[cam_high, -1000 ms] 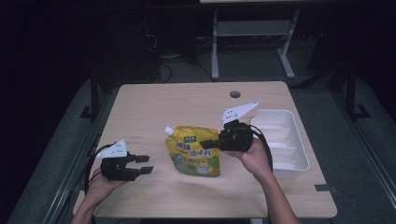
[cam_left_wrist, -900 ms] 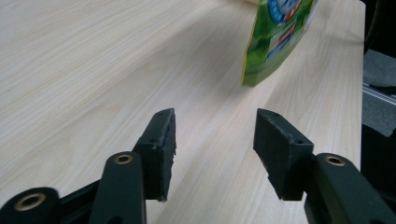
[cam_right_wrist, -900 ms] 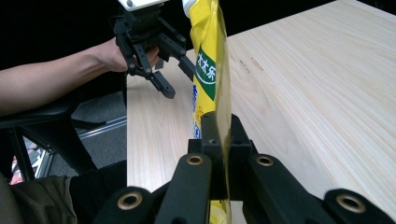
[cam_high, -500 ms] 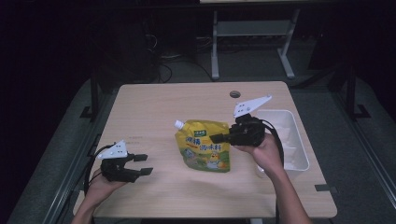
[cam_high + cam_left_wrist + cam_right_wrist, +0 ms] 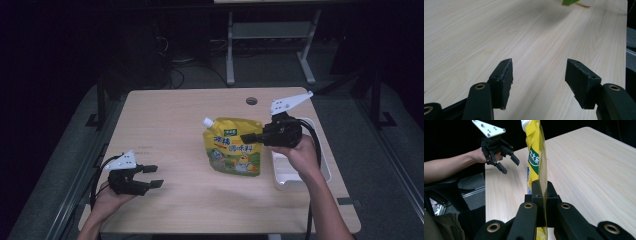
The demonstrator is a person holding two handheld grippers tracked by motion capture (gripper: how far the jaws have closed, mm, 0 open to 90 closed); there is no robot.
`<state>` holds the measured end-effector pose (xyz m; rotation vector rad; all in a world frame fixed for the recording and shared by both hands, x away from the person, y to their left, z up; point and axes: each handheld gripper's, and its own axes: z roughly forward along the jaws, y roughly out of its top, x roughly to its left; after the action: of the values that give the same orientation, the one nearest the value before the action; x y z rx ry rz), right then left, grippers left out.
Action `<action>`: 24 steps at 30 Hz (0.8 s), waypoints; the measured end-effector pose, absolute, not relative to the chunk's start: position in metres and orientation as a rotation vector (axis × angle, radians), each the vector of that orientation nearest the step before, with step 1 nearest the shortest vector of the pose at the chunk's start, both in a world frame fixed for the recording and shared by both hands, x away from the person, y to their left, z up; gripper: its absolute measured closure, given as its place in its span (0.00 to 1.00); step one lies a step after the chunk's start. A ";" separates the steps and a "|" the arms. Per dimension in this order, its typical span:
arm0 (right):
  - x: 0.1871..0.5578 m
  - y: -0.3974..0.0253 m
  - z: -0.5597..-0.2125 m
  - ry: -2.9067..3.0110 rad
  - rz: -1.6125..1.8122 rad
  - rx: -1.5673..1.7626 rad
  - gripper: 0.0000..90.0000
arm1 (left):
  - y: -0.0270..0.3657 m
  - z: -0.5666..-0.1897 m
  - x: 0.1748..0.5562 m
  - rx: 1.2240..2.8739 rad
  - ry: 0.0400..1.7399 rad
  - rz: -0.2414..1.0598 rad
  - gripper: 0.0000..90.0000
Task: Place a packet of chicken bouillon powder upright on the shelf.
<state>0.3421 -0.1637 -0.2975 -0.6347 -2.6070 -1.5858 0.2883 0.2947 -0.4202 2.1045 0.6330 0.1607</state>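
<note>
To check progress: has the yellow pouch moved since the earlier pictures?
Yes. The yellow pouch, clamped in the right gripper, moved right toward the white tray.

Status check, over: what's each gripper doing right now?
Right gripper shut on yellow spouted drink pouch, lifted beside white plastic tray. Left gripper open, low over wooden table. Nothing in the way.

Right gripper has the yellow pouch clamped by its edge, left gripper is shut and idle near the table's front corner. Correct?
Not quite. The left gripper is open: the left gripper view shows its jaws spread with bare table between them. The rest holds: the right gripper clamps the yellow pouch by its edge.
</note>
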 end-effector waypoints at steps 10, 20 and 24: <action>0.352 -0.197 -0.281 -2.624 -1.619 -0.679 1.00 | 0.297 -0.425 0.288 2.109 0.658 0.160 0.42; 0.368 -0.233 -0.272 -2.646 -1.626 -0.761 1.00 | 0.300 -0.430 0.289 2.110 0.686 0.163 0.41; 0.372 -0.244 -0.271 -2.660 -1.612 -0.794 1.00 | 0.301 -0.431 0.289 2.110 0.689 0.161 0.41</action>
<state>0.3725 -0.2438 -0.2714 -0.7937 -2.6601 -1.6120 0.2891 0.3007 -0.4314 2.1098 0.6893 0.1611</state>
